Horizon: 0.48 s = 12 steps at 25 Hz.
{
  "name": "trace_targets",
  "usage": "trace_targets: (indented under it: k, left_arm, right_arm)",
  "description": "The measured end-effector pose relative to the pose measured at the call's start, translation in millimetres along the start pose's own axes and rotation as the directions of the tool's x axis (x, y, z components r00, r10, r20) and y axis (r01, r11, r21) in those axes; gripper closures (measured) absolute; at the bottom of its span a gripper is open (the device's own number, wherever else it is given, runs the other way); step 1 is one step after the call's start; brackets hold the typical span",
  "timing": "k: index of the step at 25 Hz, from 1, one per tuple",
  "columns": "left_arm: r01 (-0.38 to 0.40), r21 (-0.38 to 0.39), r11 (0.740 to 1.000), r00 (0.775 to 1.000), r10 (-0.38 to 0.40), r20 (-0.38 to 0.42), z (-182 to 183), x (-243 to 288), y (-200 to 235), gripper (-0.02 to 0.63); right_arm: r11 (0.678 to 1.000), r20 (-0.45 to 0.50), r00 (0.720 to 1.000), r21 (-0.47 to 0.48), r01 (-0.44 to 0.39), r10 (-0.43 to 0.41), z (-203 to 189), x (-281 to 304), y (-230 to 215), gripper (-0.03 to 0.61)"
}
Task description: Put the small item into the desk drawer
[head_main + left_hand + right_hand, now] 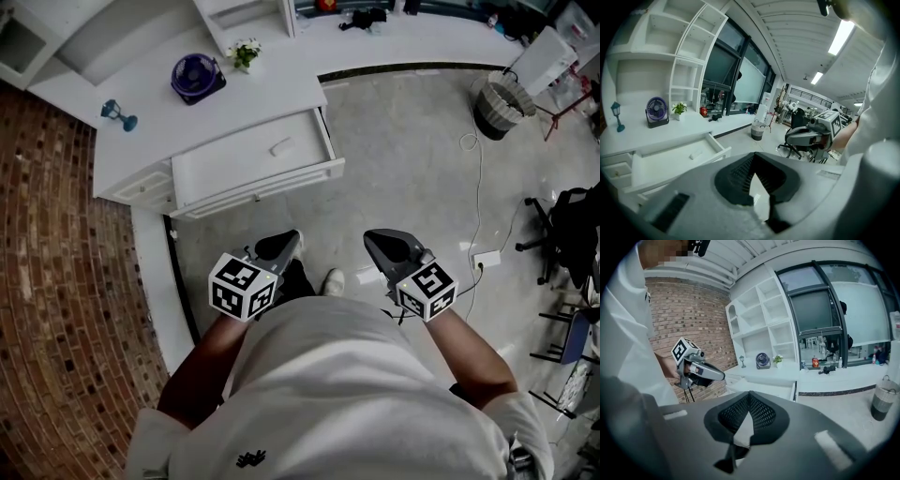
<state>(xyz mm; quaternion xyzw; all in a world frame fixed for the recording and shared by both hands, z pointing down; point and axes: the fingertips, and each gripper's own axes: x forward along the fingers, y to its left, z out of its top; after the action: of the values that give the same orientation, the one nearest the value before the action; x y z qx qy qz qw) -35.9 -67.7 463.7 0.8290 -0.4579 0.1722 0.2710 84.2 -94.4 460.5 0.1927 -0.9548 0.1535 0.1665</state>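
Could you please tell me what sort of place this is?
Probably an office or lab workroom: a white desk with an open drawer, white built-in wall shelves above it, and black swivel office chairs on a grey floor.

We see a purple fan between a small blue lamp and a potted plant. Across the grey floor we find a lined waste bin, well apart from a black office chair.

The place was marked as an office-like workroom: a white desk and built-in shelves were set against a brick wall, with swivel chairs, ceiling strip lights and tall windows seen beyond.
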Motion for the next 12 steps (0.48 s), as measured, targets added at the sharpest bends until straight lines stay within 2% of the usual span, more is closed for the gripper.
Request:
trace_targets:
  k: [12]
  left_arm:
    - [0.005,0.001,1.0,1.0,-0.005,0.022,-6,-16,1,0.607]
  right_arm:
    - [0.999,-0.002,1.0,-0.044,-0.012,0.012,6,6,18,0.566]
